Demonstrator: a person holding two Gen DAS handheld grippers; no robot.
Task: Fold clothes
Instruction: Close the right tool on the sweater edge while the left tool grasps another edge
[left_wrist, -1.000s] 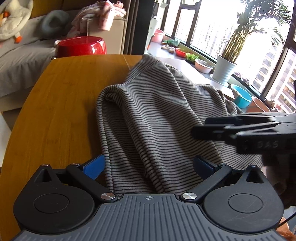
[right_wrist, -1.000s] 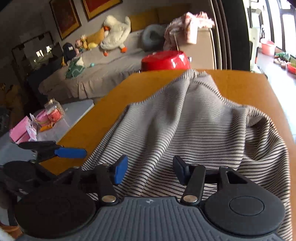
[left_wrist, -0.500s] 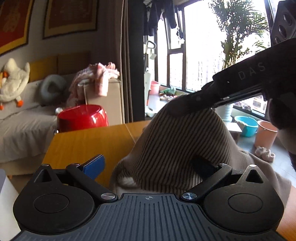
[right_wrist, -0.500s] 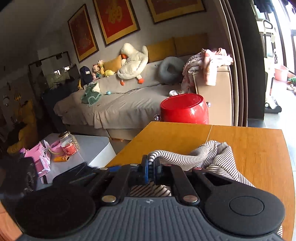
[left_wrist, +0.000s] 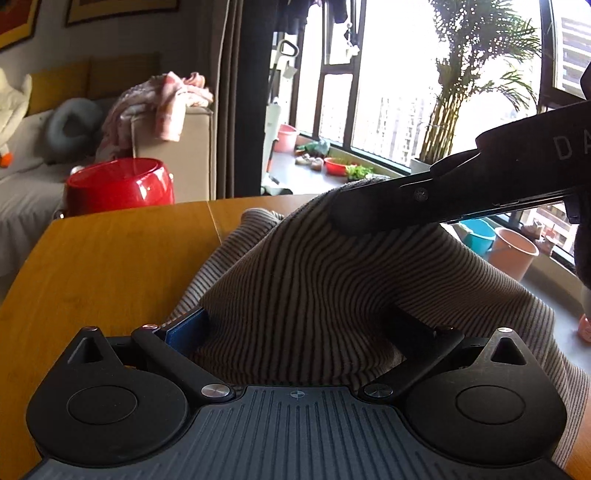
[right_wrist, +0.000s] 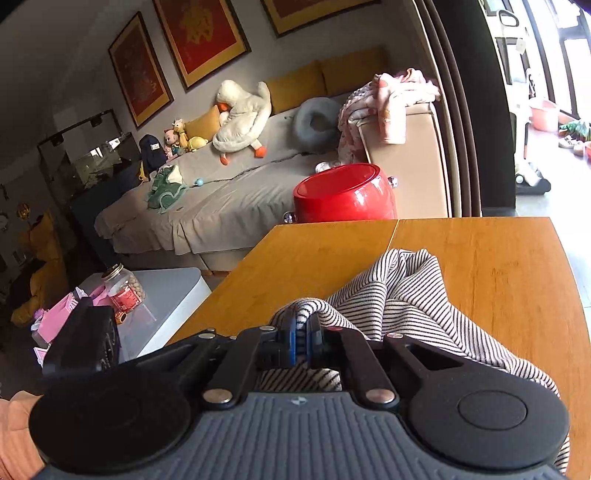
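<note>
Starting at my left, the orange wooden table (left_wrist: 110, 266) lies bare out to its far edge, where a glossy red round tub (left_wrist: 118, 184) stands just behind it. My left gripper (left_wrist: 295, 325) has its jaws wide apart, the blue pad (left_wrist: 186, 330) on one side and the dark finger (left_wrist: 417, 328) on the other, with the grey-and-black striped knit top (left_wrist: 314, 288) bunched between them but not pinched. A second ago that cloth lay draped low across the table; now it stands up in a peak in front of me.

The peak hangs from my right gripper (left_wrist: 354, 218), which crosses the left wrist view from the right. In its own view the right gripper (right_wrist: 301, 336) is clamped tight on a fold of the striped top, its blue pads pressed together with only a thin roll of fabric between them. A second ago these jaws stood open over the flat garment, so the pinch is new and the fold has come up off the wood since.

The rest of the top trails down onto the table at the right, near the edge.

I judge that one corner is secured and the left gripper must next close on its bunch, so I can spread the top before folding.
</note>
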